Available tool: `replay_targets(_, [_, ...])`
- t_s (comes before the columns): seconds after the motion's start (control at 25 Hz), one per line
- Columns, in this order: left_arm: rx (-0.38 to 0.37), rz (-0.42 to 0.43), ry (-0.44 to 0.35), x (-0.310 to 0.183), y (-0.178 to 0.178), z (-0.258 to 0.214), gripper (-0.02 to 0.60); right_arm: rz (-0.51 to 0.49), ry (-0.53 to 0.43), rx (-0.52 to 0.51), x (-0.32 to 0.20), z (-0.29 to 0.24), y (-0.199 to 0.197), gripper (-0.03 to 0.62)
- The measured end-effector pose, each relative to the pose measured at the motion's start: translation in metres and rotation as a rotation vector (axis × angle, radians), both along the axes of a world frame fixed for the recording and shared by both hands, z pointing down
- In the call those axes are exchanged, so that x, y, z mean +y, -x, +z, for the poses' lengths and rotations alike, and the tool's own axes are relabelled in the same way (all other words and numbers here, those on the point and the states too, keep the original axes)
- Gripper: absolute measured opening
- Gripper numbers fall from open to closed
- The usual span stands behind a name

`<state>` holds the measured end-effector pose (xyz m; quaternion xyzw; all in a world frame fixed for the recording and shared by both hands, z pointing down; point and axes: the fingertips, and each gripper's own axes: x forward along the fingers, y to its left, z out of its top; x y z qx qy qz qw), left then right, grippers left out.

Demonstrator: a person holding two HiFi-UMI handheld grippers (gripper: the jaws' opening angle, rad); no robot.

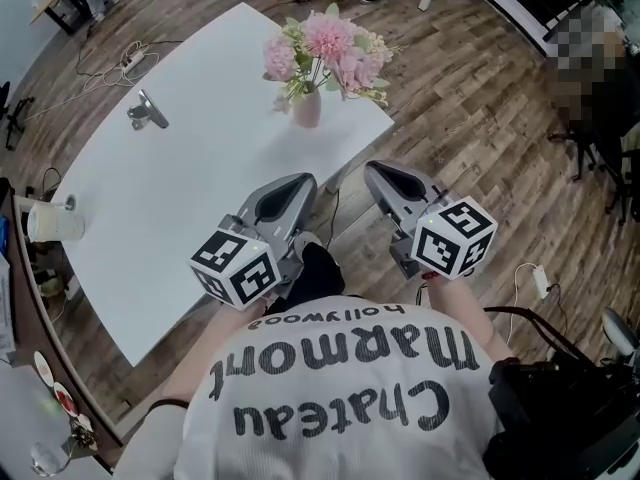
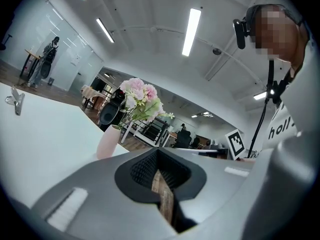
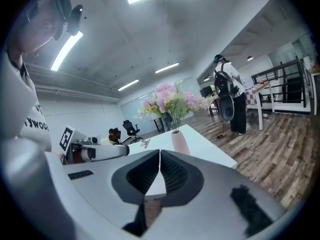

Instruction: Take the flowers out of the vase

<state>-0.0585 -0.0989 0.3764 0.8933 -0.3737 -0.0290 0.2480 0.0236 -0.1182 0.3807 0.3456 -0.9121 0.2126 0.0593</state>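
I am holding my left claw (image 1: 298, 182) clenched, its jaws meeting at the tips with nothing between them. It is hanging at the near right edge of the white surface (image 1: 180, 198), touching nothing. My right claw (image 1: 376, 170) is likewise clenched and empty, hovering just off that edge, above the wood floor (image 1: 480, 98). The flowers (image 1: 325, 48) are standing upright in the pink vase (image 1: 307, 108) at the far right corner of the surface, beyond both claws and well apart from them. In the left gripper view the vase is showing left of my claw's tips. In the right gripper view it is sitting just right of them, farther off. A metal clip (image 1: 147, 111) is lying at the far left.
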Motion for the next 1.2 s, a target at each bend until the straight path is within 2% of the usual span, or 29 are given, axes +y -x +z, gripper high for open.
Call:
replay_targets(0.44, [0.007,0.002,0.025,-0.054,0.017,0.005,0.002,-0.007,0.034,-0.055,-0.057,-0.001,0.021,0.017])
replay_targets(0.68, [0.016,-0.009,0.028,-0.075,0.02,0.009,0.002,-0.023,0.0,-0.053,-0.08,0.001,0.03,0.018])
replay_targets(0.72, [0.017,-0.012,0.028,-0.078,0.021,0.009,0.002,-0.027,-0.006,-0.046,-0.084,0.001,0.033,0.03])
replay_targets(0.76, [0.018,-0.014,0.029,-0.08,0.023,0.008,0.002,-0.033,-0.008,-0.035,-0.088,0.002,0.036,0.106])
replay_targets(0.8, [0.018,-0.017,0.029,-0.082,0.024,0.008,0.002,-0.042,-0.008,-0.022,-0.091,0.003,0.04,0.137])
replay_targets(0.96, [0.014,-0.027,0.033,-0.087,0.032,0.013,0.002,-0.04,-0.03,-0.006,-0.108,0.005,0.048,0.151])
replay_targets(1.2, [0.015,-0.037,0.041,-0.098,0.038,0.015,0.002,-0.007,-0.094,-0.096,-0.125,-0.015,0.051,0.16])
